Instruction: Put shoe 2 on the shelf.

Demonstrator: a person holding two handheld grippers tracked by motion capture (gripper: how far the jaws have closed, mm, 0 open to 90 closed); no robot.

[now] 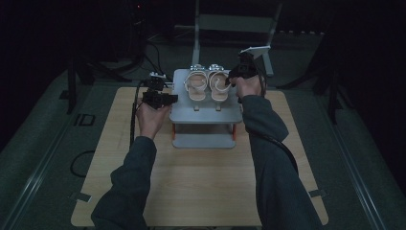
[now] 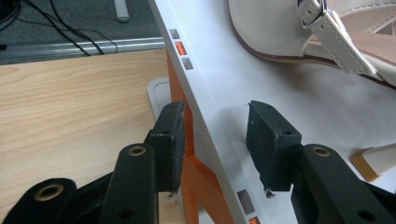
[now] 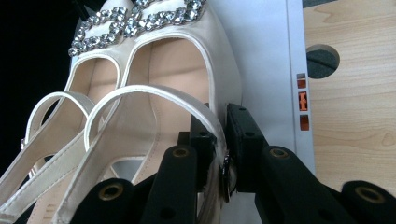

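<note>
Two white open-toe sandals with jewelled fronts, one on the left [image 1: 196, 86] and one on the right [image 1: 219, 86], stand side by side on the top shelf of a small white shoe rack [image 1: 206, 115] with orange legs. My right gripper [image 1: 234, 76] reaches in from the right. In the right gripper view its jaws [image 3: 219, 126] are shut on the thin ankle strap [image 3: 140, 91] of the nearer sandal [image 3: 177, 60]. My left gripper [image 1: 170, 98] sits at the rack's left edge. Its jaws [image 2: 215, 121] are open and straddle the shelf edge [image 2: 299, 107], with a sandal heel [image 2: 280, 32] beyond.
The rack stands at the far middle of a wooden table [image 1: 191, 182]. A white frame [image 1: 234, 24] rises behind it, and black cables [image 1: 139, 52] trail at the back left. A round hole [image 3: 322, 60] is cut in the tabletop beside the rack.
</note>
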